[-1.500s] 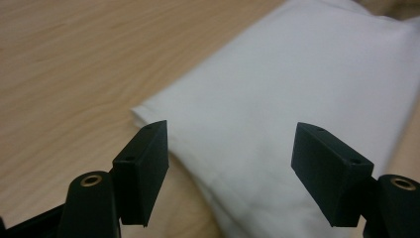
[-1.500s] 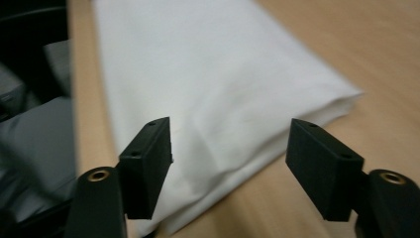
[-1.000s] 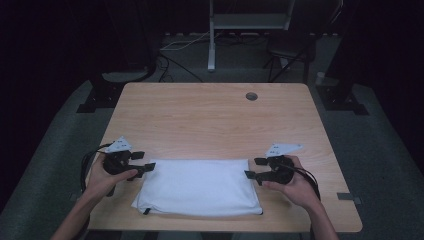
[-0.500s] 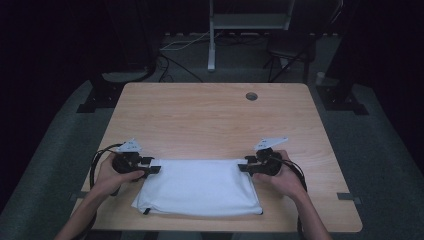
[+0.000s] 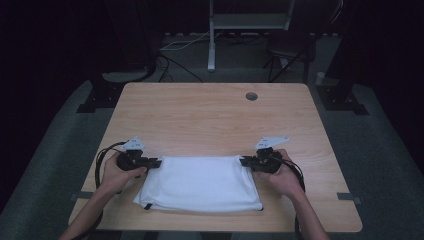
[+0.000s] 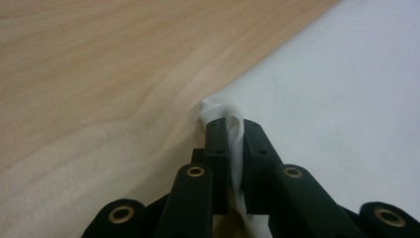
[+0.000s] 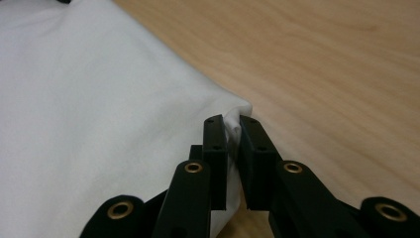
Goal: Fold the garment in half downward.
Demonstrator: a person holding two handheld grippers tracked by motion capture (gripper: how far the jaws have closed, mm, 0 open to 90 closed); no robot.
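A white folded cloth (image 5: 200,182) lies flat on the near half of the wooden table (image 5: 210,117). My left gripper (image 5: 159,163) has just been closing and is shut on the cloth's far left corner (image 6: 220,110), which bunches up between the black jaws. At the far right corner (image 7: 237,111) my right gripper (image 5: 243,161) has likewise just been closing, and its jaws pinch the fabric there. The cloth (image 6: 337,99) spreads to the right in the left gripper view, and the cloth (image 7: 89,114) spreads to the left in the right gripper view. Both hands rest low on the table.
A round cable hole (image 5: 251,96) sits near the table's far edge. Bare wood stretches beyond the cloth. Behind the table stand a white frame leg (image 5: 211,40) and dark equipment on the grey floor.
Both grippers moved inward to the cloth's far corners and closed their jaws on the fabric. The cloth itself still lies flat in the same spot.
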